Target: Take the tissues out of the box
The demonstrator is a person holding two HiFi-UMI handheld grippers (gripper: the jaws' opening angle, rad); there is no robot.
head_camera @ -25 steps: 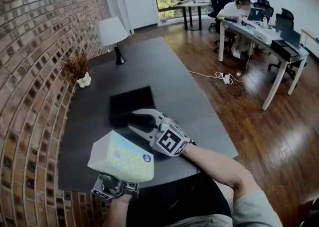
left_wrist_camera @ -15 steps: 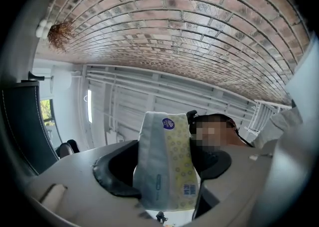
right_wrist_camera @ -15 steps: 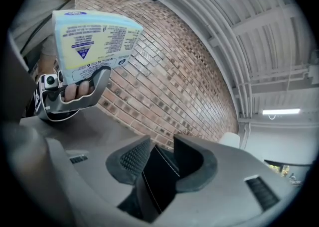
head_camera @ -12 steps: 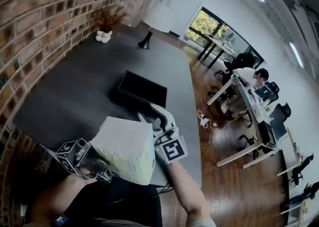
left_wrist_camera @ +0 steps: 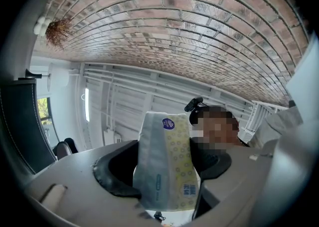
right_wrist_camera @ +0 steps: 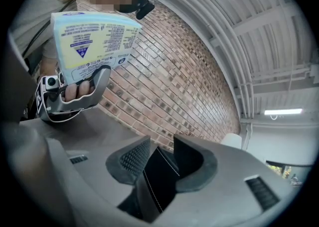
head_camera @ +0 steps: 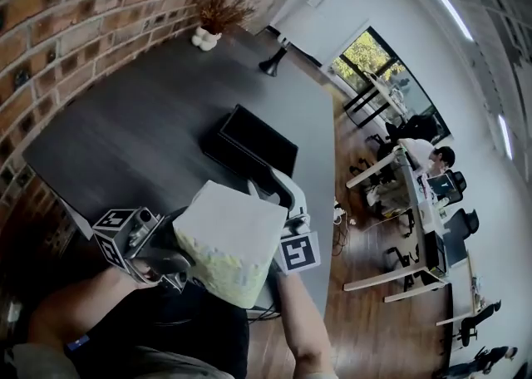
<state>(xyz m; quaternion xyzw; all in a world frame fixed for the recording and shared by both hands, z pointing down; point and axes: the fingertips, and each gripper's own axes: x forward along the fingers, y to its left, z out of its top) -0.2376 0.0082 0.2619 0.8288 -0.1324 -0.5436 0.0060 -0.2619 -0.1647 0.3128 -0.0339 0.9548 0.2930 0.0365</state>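
A white and yellow tissue pack (head_camera: 229, 240) is held up over the table's near edge, with my left gripper (head_camera: 179, 265) shut on its lower end. In the left gripper view the pack (left_wrist_camera: 167, 166) stands upright between the two dark pads (left_wrist_camera: 112, 178). My right gripper (head_camera: 270, 186) sits just right of the pack, pointing at the near corner of the flat black box (head_camera: 253, 145). In the right gripper view its jaws (right_wrist_camera: 159, 159) stand apart, the black box (right_wrist_camera: 157, 186) shows through the gap, and the pack (right_wrist_camera: 94, 32) hangs at upper left.
The dark table (head_camera: 125, 136) runs along a brick wall (head_camera: 75, 28). A lamp (head_camera: 278, 57) and a dried plant in a white vase (head_camera: 208, 28) stand at its far end. Desks, chairs and a seated person (head_camera: 432, 157) are across the wooden floor to the right.
The head camera has swung round. The pack has stayed in my left gripper and come up closer to the camera, beside the right gripper. My right gripper still points at the black box.
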